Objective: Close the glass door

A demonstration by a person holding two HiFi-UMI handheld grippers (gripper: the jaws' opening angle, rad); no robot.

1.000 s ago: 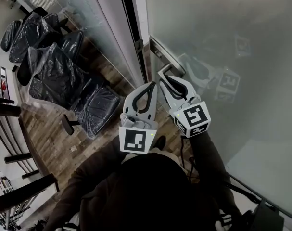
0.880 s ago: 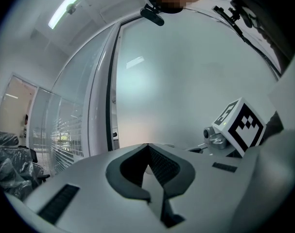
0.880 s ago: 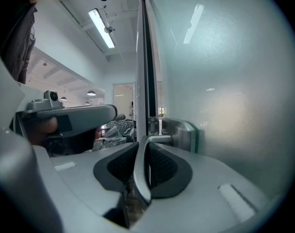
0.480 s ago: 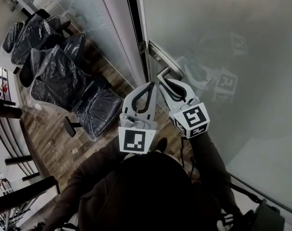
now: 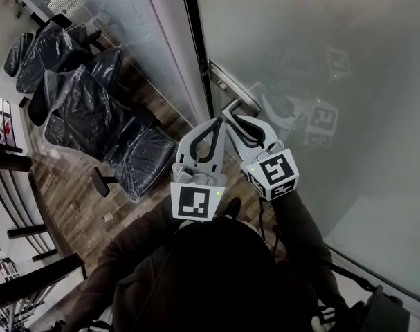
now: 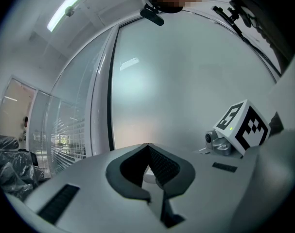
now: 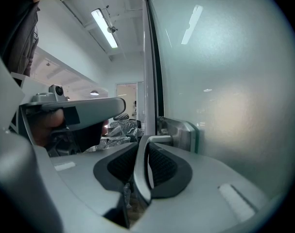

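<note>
The frosted glass door [image 5: 313, 54] fills the right of the head view, its edge close to the dark frame post [image 5: 193, 47]. A metal lever handle [image 5: 232, 108] sticks out from a lock plate [image 5: 227, 83] on the door's edge. My right gripper [image 5: 238, 121] is shut on that door handle; in the right gripper view the handle [image 7: 141, 166] runs between the ribbed pads [image 7: 162, 165]. My left gripper [image 5: 213, 129] hangs just left of it, jaws together with nothing between them. In the left gripper view the left gripper [image 6: 148, 165] faces the glass [image 6: 186, 96].
Several office chairs wrapped in black plastic [image 5: 92, 109] stand on the wood floor [image 5: 71, 185] to the left. A fixed glass partition [image 5: 154, 40] runs left of the frame post. The person's dark sleeves and body fill the bottom of the head view.
The door's edge and handle have shifted slightly left toward the frame post, and my right gripper has moved with the handle. The left gripper has stayed put.
</note>
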